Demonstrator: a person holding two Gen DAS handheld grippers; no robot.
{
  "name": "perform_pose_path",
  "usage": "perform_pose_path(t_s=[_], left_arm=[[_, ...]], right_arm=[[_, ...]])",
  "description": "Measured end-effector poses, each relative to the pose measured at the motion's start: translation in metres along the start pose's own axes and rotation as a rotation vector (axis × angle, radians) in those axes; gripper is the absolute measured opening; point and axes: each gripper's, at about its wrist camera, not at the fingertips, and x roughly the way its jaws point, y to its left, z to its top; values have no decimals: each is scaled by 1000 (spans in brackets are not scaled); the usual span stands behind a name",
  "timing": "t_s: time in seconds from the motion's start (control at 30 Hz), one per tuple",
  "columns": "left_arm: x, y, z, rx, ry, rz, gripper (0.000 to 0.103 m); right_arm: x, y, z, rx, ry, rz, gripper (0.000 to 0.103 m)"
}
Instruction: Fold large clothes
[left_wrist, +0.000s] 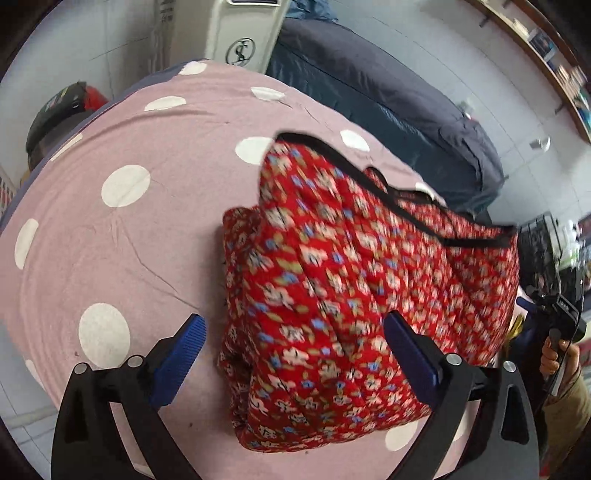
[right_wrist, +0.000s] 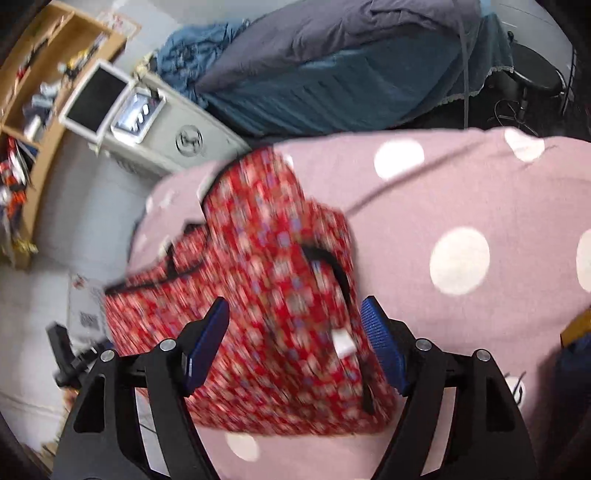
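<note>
On the dotted cloth (left_wrist: 110, 229) — folded red floral garment (left_wrist: 351, 295).

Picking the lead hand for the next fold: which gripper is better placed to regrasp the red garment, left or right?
Right, probably. The right gripper stands open with the red floral garment between its fingers. The left gripper is open too, but straddles only the garment's edge, one finger over the pink dotted cover.

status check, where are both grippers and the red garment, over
Left gripper open, nothing held. Right gripper open above the red floral garment, not pinching it. Garment folded on the pink dotted cover. Nothing in the way.
</note>
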Motion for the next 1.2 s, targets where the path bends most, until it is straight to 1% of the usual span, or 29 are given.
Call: perform_pose_path(t_s=[0.1, 0.17, 0.2, 0.23, 0.27, 0.3, 0.33, 0.37, 0.4, 0.43, 0.5, 0.57, 0.63, 0.67, 0.7, 0.77, 0.8, 0.83, 0.87, 0.9, 0.93, 1.0, 1.03, 1.07, 1.1, 1.17, 1.2], left_arm=[[23, -9, -10, 72, 53, 43, 96], [35, -14, -10, 91, 53, 63, 96], [38, -17, -8, 93, 38, 62, 96], [40, -19, -6, 93, 16, 58, 95], [41, -20, -1, 77, -17, 58, 91], [41, -20, 3, 61, -25, 52, 73], [42, -20, 11, 32, -16, 45, 59], [40, -19, 16, 13, -25, 50, 48], [36, -16, 22, -8, -41, 55, 32], [32, -13, 28, -31, -55, 45, 25], [28, -2, 44, -87, -84, 24, 21], [31, 0, 55, -87, -84, 41, 21], [43, -1, 63, -78, -76, 86, 21], [49, -2, 65, -86, -63, 103, 24], [64, 2, 66, -107, -27, 128, 30], [83, 7, 65, -135, 20, 140, 35], [88, 6, 63, -134, 25, 146, 37], [88, 3, 60, -124, 20, 152, 38], [86, -1, 58, -105, 9, 160, 38], [82, -2, 58, -96, 0, 162, 38], [77, -2, 57, -103, -6, 154, 38], [55, 2, 55, -165, -35, 110, 38], [42, 4, 54, -187, -65, 92, 39], [36, 3, 51, -195, -83, 86, 39], [28, -2, 50, -196, -101, 88, 42], [13, -18, 39, -177, -138, 112, 51], [10, -26, 35, -157, -153, 126, 63]], right_arm=[[22, 4, -20, -76, 42, -50, 74], [34, 7, -27, -111, 40, -79, 74], [38, 9, -28, -119, 26, -91, 70], [40, 11, -28, -121, 22, -105, 52], [41, 13, -26, -123, 23, -119, 42], [39, 16, -23, -118, 20, -114, 27], [35, 18, -21, -112, 8, -104, 19], [25, 17, -16, -99, -20, -84, 17], [18, 17, -14, -83, -41, -69, 15], [9, 16, -9, -64, -66, -55, 15], [-2, 14, 2, -37, -114, -36, 14], [0, 16, 10, -36, -134, -41, 14], [12, 15, 16, -12, -122, -65, 14], [21, 11, 14, 10, -101, -81, 15], [38, 7, 13, 34, -69, -121, 16], [65, -2, 11, 73, -12, -185, 29], [79, -6, 10, 107, 19, -190, 34], [83, -9, 7, 117, 23, -193, 38], [83, -10, 5, 119, 17, -202, 43], [79, -11, 2, 123, 8, -235, 56], [75, -12, 1, 132, 7, -251, 66], [61, -22, 1, 155, 7, -232, 67], [53, -22, 1, 150, -5, -243, 67], [39, -16, -4, 118, -36, -290, 67], [31, -10, -3, 86, -63, -326, 69], [8, 4, -9, 9, -132, -396, 70], [-2, 16, -13, -37, -176, -444, 75]])
